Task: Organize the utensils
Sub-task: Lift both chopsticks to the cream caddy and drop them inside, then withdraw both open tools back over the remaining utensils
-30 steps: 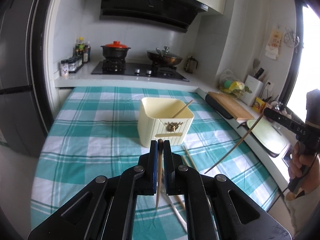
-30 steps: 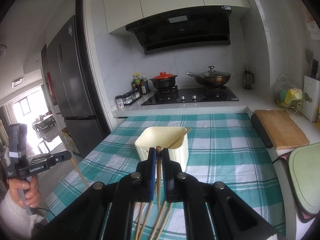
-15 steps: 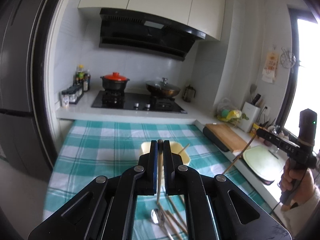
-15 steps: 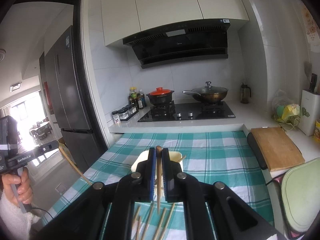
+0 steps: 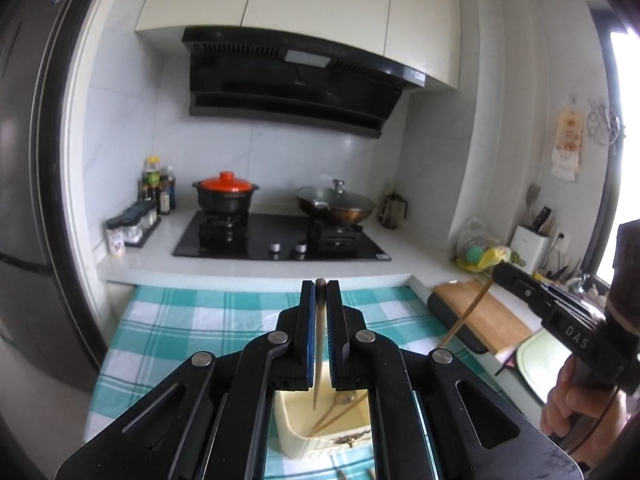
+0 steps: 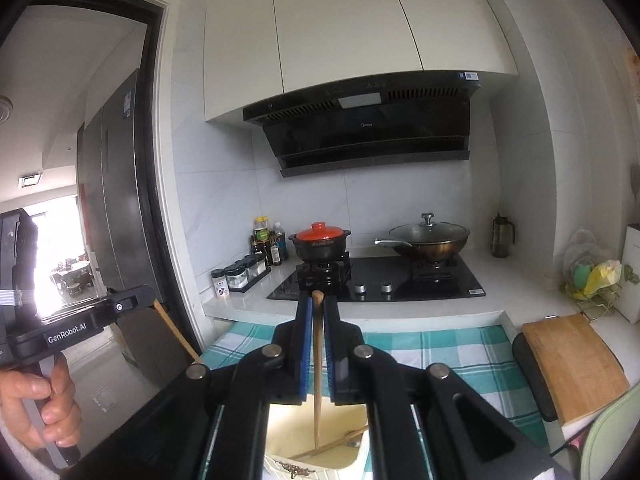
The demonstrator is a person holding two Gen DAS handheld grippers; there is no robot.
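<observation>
My left gripper is shut on a wooden chopstick that hangs tip-down over the cream utensil holder. My right gripper is shut on another wooden chopstick, its tip inside the same cream holder. A chopstick lies slanted inside the holder in both views. The right gripper and its chopstick show at the right of the left wrist view. The left gripper's chopstick shows at the left of the right wrist view.
The holder stands on a teal checked tablecloth. Behind is a counter with a hob, an orange-lidded pot and a wok. A wooden cutting board lies at the right. A fridge stands left.
Both grippers have risen and moved forward over the holder, each still holding its chopstick. The holder has shifted from mid-view to beneath the fingers, and the loose utensils on the cloth have left view.
</observation>
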